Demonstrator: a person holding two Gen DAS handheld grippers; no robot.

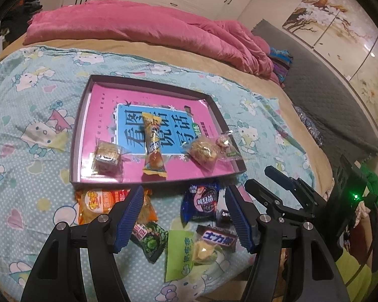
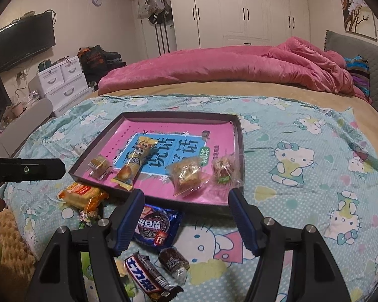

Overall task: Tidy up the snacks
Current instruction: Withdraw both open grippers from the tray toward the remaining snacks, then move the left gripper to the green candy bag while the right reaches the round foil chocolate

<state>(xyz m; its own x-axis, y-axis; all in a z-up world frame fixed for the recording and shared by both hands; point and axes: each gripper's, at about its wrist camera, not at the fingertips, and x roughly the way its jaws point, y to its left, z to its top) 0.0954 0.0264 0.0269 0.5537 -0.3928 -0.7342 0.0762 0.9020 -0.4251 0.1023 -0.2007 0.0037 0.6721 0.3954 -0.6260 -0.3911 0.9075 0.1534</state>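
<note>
Both pairs of blue-padded tongs stand spread and empty: left gripper (image 1: 182, 198) low in its frame, right gripper (image 2: 185, 201) likewise. Loose on the cartoon-cat blanket (image 2: 302, 171), lower centre: dark chocolate bar (image 2: 148, 276), blue cookie pack (image 2: 158, 224), orange cracker pack (image 2: 82, 193), green pea packet (image 1: 152, 239). Mid-frame, shallow tray (image 1: 74, 136) holds four wrapped snacks, a tall yellow packet (image 1: 152, 143) among them.

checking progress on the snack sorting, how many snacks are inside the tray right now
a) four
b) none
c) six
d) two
a: inside the tray lie four wrapped snacks: a square biscuit pack, a long yellow bar, a clear-wrapped pastry and a small clear-wrapped candy; the other snacks sit on the bedspread in front.
</note>
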